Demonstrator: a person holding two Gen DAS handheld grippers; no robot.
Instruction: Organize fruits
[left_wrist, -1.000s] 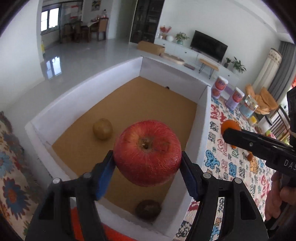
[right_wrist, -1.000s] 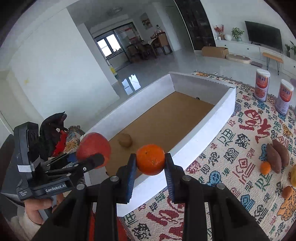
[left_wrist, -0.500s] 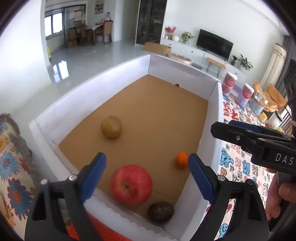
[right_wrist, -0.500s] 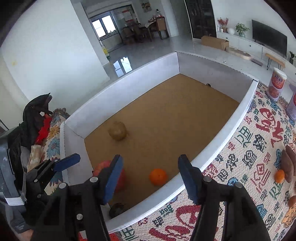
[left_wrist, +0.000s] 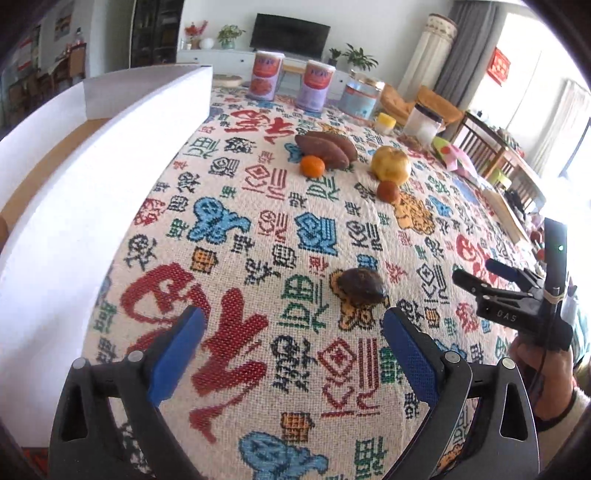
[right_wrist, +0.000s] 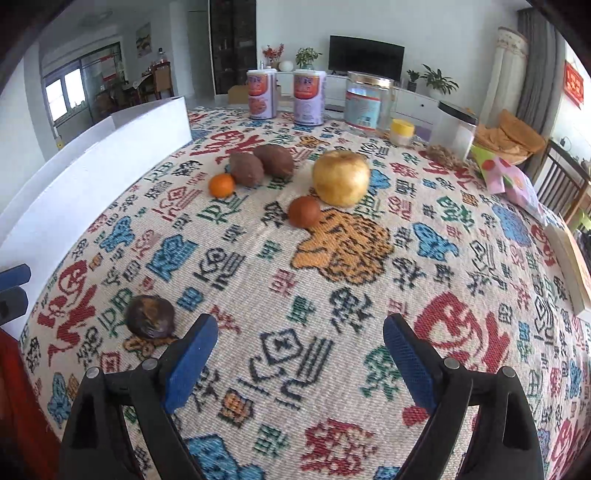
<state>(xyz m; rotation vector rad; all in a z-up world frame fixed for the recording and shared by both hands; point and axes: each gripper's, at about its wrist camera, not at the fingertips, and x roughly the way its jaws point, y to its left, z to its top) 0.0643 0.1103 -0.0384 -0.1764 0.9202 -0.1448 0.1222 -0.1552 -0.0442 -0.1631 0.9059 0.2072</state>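
Both grippers — left gripper and right gripper — are seen empty above the patterned tablecloth, jaws opening wide; a dark fruit lies near.

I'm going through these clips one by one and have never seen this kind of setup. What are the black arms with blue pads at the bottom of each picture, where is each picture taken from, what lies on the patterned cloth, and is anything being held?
There is no robot here: a person holds one two-fingered grabbing tool in each hand. Each tool carries a wide-angle camera looking along its own fingers, so one picture comes from the left gripper and the other from the right gripper. In the left view you also see the right tool in the person's hand. Both pairs of fingers are opening, with nothing between them. On the patterned tablecloth lie a dark wrinkled fruit nearest the tools, a small orange, two sweet potatoes, a yellow apple and a small reddish-brown fruit. Cans and jars stand at the far edge. The white box is on the left.
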